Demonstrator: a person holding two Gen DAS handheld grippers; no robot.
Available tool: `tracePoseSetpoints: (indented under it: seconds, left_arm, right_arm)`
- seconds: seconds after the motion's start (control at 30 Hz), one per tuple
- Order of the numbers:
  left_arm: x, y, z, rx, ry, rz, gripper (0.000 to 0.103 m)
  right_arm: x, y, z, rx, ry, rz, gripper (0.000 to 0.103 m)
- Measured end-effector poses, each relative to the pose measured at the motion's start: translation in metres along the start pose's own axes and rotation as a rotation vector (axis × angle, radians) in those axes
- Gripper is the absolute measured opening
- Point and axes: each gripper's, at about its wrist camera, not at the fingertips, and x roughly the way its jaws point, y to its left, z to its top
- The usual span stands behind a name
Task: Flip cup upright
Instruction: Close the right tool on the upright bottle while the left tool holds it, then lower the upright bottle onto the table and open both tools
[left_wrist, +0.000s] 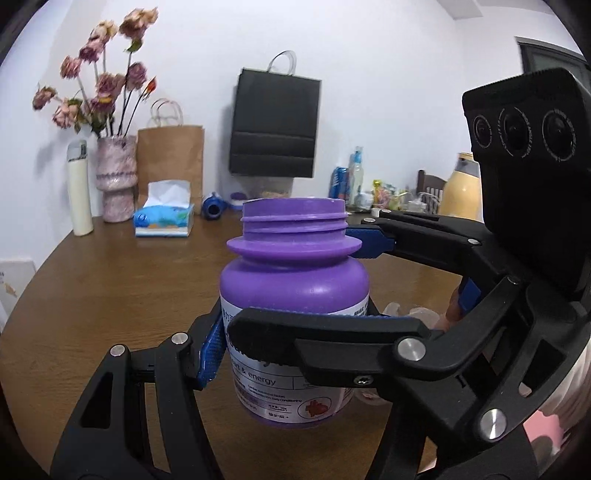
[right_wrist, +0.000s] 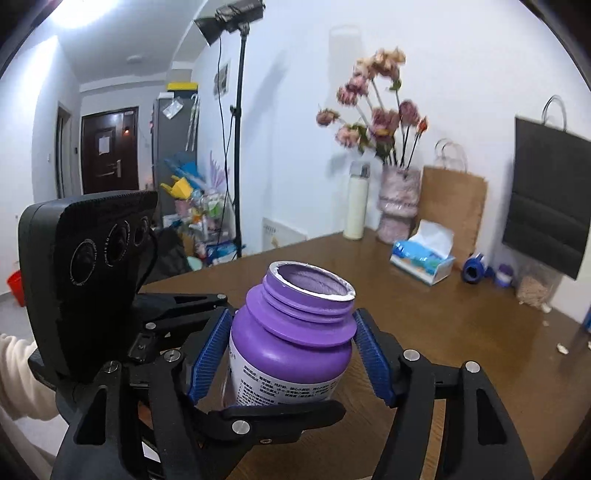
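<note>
The cup is a purple plastic bottle (left_wrist: 295, 284) with a white label. It stands upright, lidless, its open mouth (right_wrist: 314, 280) facing up, low over the wooden table (left_wrist: 110, 295); I cannot tell if its base touches. My left gripper (left_wrist: 295, 325) is shut on its body: one blue pad (left_wrist: 210, 354) presses its left side, and the other is hidden. My right gripper (right_wrist: 291, 314) is shut on it crosswise, with blue pads (right_wrist: 207, 350) flanking the shoulder. In the left wrist view the right gripper (left_wrist: 295, 277) reaches in from the right.
Along the wall stand a cream flask (left_wrist: 79, 188), a vase of dried flowers (left_wrist: 116, 177), a tissue box (left_wrist: 164, 218), a brown paper bag (left_wrist: 171, 158) and a black bag (left_wrist: 275, 125). A blue container (left_wrist: 214, 206) lies on its side. A light stand (right_wrist: 238, 129) rises beyond the table.
</note>
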Motion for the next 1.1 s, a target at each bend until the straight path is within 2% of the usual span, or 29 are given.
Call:
tracePoseSetpoints:
  seconds: [0.1, 0.17, 0.27, 0.33, 0.37, 0.47, 0.53, 0.63, 0.77, 0.8, 0.87, 0.97, 1.03, 1.07, 1.1]
  left_arm:
    - [0.001, -0.011, -0.013, 0.01, 0.042, -0.045, 0.06]
    - [0.014, -0.014, -0.024, -0.002, 0.104, -0.064, 0.06]
    - [0.04, -0.018, -0.03, -0.006, 0.222, -0.023, 0.06]
    - [0.044, -0.018, -0.027, -0.03, 0.223, -0.048, 0.06]
    - [0.048, -0.016, -0.025, -0.054, 0.234, -0.057, 0.06]
    - [0.062, -0.017, -0.02, -0.063, 0.248, -0.02, 0.059]
    - [0.068, -0.021, -0.016, -0.061, 0.242, -0.009, 0.06]
    - [0.072, -0.027, -0.015, -0.087, 0.239, -0.022, 0.06]
    - [0.083, -0.038, -0.021, -0.103, 0.295, -0.025, 0.06]
    - [0.086, -0.04, -0.023, -0.111, 0.315, -0.021, 0.06]
    - [0.09, -0.045, -0.025, -0.097, 0.346, -0.009, 0.06]
    - [0.087, -0.053, -0.027, -0.077, 0.351, 0.011, 0.061]
    - [0.09, -0.055, -0.031, -0.077, 0.383, 0.028, 0.075]
    - [0.092, -0.055, -0.033, -0.077, 0.407, 0.054, 0.086]
    - [0.092, -0.054, -0.036, -0.081, 0.419, 0.078, 0.088]
  right_arm:
    - [-0.01, 0.005, -0.016, 0.04, -0.025, 0.012, 0.073]
    - [-0.003, -0.002, -0.032, 0.097, 0.033, 0.03, 0.074]
    - [0.017, -0.023, -0.05, 0.209, 0.135, 0.037, 0.074]
    - [0.023, -0.036, -0.057, 0.293, 0.132, 0.109, 0.075]
    - [0.023, -0.04, -0.058, 0.302, 0.106, 0.111, 0.076]
    - [0.018, -0.044, -0.054, 0.261, 0.062, -0.034, 0.076]
    - [0.015, -0.047, -0.051, 0.243, 0.057, -0.076, 0.076]
    - [0.01, -0.056, -0.05, 0.258, 0.078, -0.082, 0.076]
    - [0.004, -0.066, -0.055, 0.262, 0.15, -0.084, 0.076]
    - [0.002, -0.068, -0.059, 0.269, 0.166, -0.081, 0.071]
    - [0.0, -0.069, -0.065, 0.274, 0.181, -0.07, 0.069]
    - [-0.007, -0.064, -0.069, 0.256, 0.166, -0.08, 0.069]
    - [-0.013, -0.058, -0.071, 0.214, 0.16, -0.119, 0.069]
    - [-0.015, -0.055, -0.071, 0.193, 0.157, -0.13, 0.069]
    - [-0.018, -0.052, -0.072, 0.176, 0.155, -0.131, 0.069]
